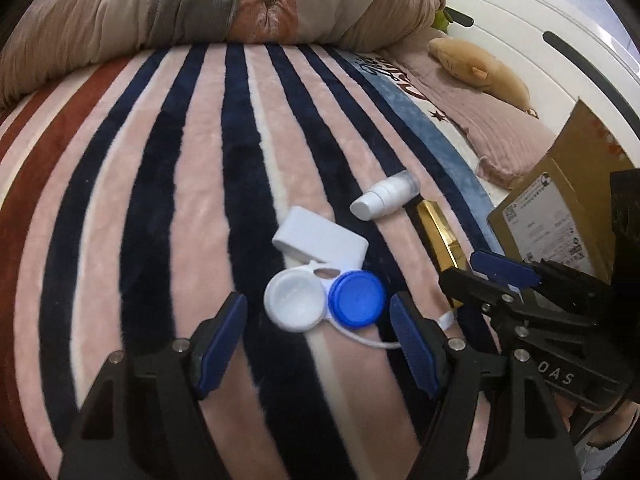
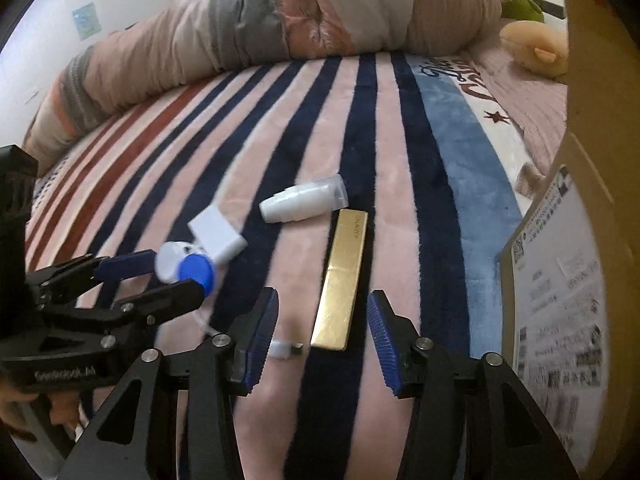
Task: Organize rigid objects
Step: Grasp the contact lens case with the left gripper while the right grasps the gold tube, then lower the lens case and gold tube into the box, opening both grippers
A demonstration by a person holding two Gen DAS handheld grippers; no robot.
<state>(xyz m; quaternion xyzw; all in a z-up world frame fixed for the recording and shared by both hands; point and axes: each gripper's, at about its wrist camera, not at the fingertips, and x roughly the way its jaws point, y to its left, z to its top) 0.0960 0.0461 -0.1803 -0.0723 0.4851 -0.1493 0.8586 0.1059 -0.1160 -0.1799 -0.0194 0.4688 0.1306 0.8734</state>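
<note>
While uncapped, lens case [image 1: 322,300] well visibly bare.

Left of the contact lens case [image 1: 322,300], the striped blanket [image 1: 160,200] lies bare up to the rolled quilt [image 1: 200,4]. Right of the case, the gold bar [image 1: 438,240] and cardboard box [image 1: 560,208] crowd the way.

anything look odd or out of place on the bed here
The white-and-blue contact lens case lies with its white well uncapped while the blue cap is on. The small white pump bottle lies tipped on its side on the striped blanket.

Striped blanket [image 1: 168,184] — rumpled duvet [image 1: 120,12], plush toy [image 1: 480,68].
</note>
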